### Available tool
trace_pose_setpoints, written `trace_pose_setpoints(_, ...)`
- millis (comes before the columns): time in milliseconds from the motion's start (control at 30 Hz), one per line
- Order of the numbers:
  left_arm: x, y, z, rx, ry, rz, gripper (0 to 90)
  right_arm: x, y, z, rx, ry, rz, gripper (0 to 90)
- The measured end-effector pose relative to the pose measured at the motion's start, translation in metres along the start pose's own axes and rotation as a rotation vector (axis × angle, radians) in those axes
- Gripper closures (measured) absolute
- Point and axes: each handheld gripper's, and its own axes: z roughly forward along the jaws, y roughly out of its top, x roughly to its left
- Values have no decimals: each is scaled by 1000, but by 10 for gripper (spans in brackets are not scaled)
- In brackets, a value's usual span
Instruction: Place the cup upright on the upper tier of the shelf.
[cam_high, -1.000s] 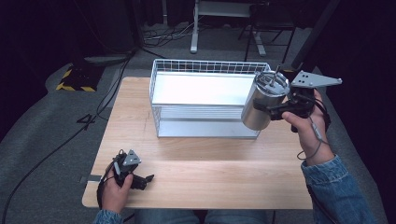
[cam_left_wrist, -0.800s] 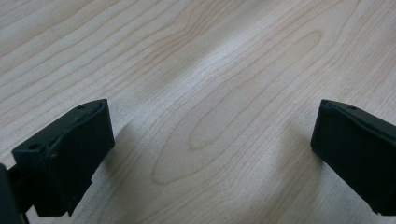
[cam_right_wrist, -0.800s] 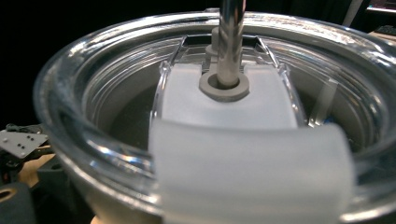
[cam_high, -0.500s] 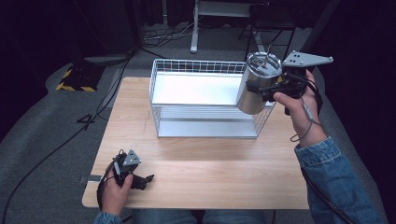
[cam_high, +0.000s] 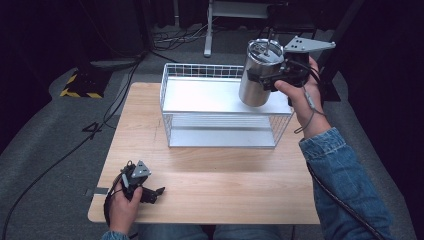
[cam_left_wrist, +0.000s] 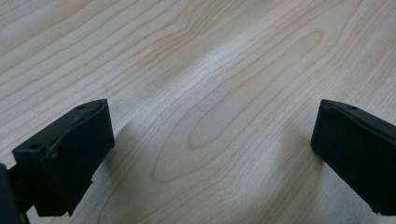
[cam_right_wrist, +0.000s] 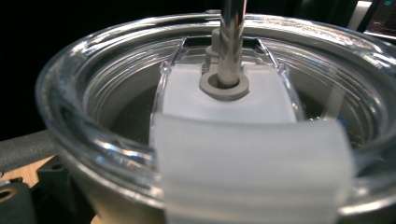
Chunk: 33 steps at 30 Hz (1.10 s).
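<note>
Tabletop (cam_high: 210, 185) open (tumbler (cam_high: 257, 80) over basket (cam_high: 220, 137))

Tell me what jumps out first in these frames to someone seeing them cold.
The steel tumbler, with clear lid and metal straw, held in the air by the right gripper above the right end of the white wire basket at the table's far side. Next, the left gripper, jaws wide apart, resting idle on the bare wooden table at its near left corner.
</note>
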Motion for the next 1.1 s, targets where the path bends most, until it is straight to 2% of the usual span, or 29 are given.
trace_pose_setpoints(233,0,0,0,-1,0,-4,0,-1,6,30,-9,15,3,39)
trace_pose_setpoints(267,0,0,0,-2,0,-5,0,-1,6,30,-9,15,3,39)
trace_pose_setpoints(300,0,0,0,-2,0,-6,0,-2,5,39,-5,18,8,39)
trace_pose_setpoints(333,0,0,0,-3,1,-4,0,-2,5,39,-5,18,8,39)
trace_pose_setpoints(600,0,0,0,-3,0,-2,0,-5,2,63,5,-6,23,39)
trace_pose_setpoints(900,0,0,0,-3,0,-2,0,-5,-2,78,-6,-9,29,39)
trace_pose_setpoints(1100,0,0,0,-3,1,-2,0,-8,-10,84,8,-3,44,39)
